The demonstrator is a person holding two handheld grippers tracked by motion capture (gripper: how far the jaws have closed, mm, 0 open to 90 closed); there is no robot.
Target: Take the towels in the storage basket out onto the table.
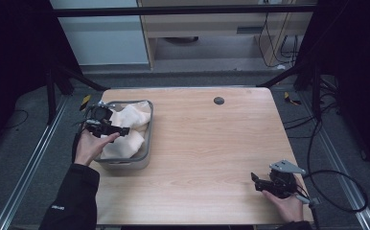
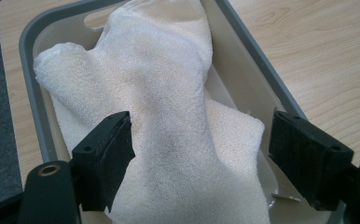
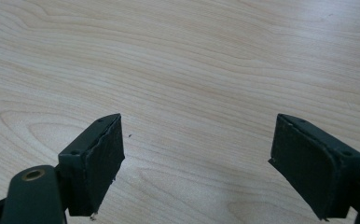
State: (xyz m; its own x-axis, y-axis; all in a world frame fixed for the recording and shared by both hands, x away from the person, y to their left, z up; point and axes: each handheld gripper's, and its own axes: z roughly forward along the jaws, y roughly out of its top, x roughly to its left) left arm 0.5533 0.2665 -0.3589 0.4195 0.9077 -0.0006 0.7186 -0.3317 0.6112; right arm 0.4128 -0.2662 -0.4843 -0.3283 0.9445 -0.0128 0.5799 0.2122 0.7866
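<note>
Towel [image 2: 169, 107] lies bunched in grey bin [image 2: 257, 56], right under left gripper [image 2: 201, 154], jaws wide apart, straddling it, nothing pinched yet. Right gripper [image 3: 197, 158] gapes empty over bare worktop [image 3: 192, 60]; grab and lift-out likely remain.

We see bare table [image 1: 207, 143] between the grippers — only the towel-filled bin [image 1: 148, 125] crowds the left edge.

A light wooden worktop [image 1: 207, 143] fills the middle of the frame on grey carpet [image 1: 20, 143]. Black curtains [image 1: 10, 43] darken both upper corners; pale cabinets [image 1: 221, 28] stand along the top, cables [image 1: 279, 48] at upper right.
</note>
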